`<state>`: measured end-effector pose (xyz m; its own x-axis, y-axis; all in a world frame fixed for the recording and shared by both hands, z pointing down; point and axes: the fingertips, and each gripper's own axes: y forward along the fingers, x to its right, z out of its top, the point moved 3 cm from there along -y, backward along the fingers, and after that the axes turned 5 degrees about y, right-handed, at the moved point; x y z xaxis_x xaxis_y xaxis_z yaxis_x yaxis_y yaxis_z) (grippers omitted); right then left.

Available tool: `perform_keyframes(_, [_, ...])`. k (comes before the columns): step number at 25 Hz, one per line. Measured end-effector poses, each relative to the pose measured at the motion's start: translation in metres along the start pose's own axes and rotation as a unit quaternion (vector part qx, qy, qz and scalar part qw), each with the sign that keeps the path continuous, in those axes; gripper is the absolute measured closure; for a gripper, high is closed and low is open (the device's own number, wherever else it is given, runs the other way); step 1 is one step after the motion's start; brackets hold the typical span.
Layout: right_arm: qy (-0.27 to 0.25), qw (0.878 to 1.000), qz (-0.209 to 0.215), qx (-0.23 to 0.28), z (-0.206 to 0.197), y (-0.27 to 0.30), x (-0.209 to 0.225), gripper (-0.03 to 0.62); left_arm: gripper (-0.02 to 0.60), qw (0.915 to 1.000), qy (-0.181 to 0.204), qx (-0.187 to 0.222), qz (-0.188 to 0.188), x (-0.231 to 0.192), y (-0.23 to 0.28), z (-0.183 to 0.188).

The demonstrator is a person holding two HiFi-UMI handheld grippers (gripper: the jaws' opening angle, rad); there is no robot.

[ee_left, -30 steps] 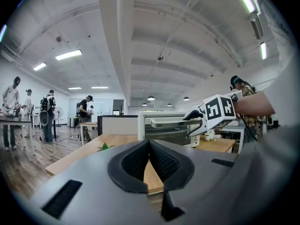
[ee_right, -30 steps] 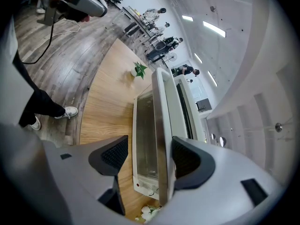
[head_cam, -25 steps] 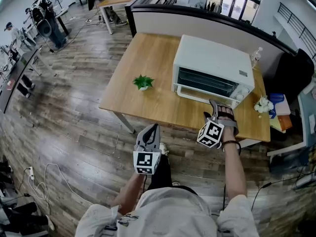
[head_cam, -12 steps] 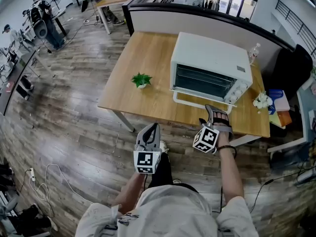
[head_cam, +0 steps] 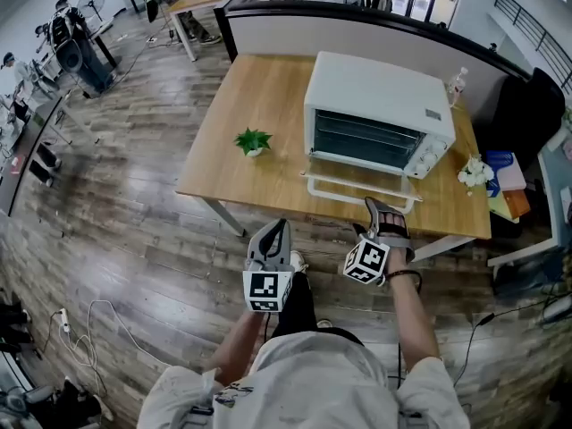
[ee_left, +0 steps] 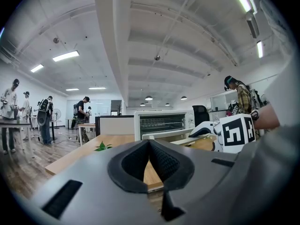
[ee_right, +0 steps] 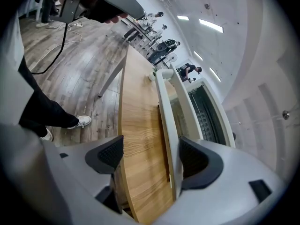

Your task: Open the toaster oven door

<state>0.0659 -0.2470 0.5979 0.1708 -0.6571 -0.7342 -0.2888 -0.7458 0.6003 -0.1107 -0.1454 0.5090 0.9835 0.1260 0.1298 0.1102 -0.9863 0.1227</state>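
Right jaws off the handle (ee_right: 168, 125)
Head view: toaster oven (head_cam: 375, 105) on desk (head_cam: 259, 181), door (head_cam: 353, 176) down; left gripper view: left gripper (ee_left: 150, 142) jaws closed, empty; right gripper view: right gripper (ee_right: 150, 156) jaws just opened, handle between; back straight out, no snagging

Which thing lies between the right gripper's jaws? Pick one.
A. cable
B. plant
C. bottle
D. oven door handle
D: the right gripper view shows the white handle running between the jaws of the right gripper, which have just been opening.
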Motion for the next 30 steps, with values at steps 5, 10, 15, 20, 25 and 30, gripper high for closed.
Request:
perform_keyframes(5, [0.008,1.0,0.02,-0.004,-0.004,0.001,-0.022,0.223,0.568,1.0,0.002,-0.005,-0.005,0.004,0.0,-0.002])
perform_keyframes(10, [0.015,0.999,0.036,-0.009,-0.01,0.005,-0.042,0.223,0.568,1.0,0.004,-0.008,-0.003,0.004,0.001,-0.003])
perform_keyframes(15, [0.017,0.998,0.053,-0.016,-0.016,0.011,-0.062,0.222,0.568,0.9999,0.005,-0.014,-0.002,0.004,-0.001,-0.007])
perform_keyframes(20, [0.026,0.996,0.076,-0.026,-0.022,0.02,-0.082,0.223,0.568,0.9998,0.005,-0.02,-0.001,0.004,-0.001,-0.009])
perform_keyframes(25, [0.014,0.996,0.081,-0.034,-0.029,0.028,-0.1,0.216,0.568,0.9996,0.005,-0.029,-0.003,0.004,0.001,-0.015])
perform_keyframes(30, [0.019,0.997,0.066,-0.032,-0.029,0.03,-0.106,0.207,0.568,0.9994,0.004,-0.036,-0.003,0.004,0.002,-0.017])
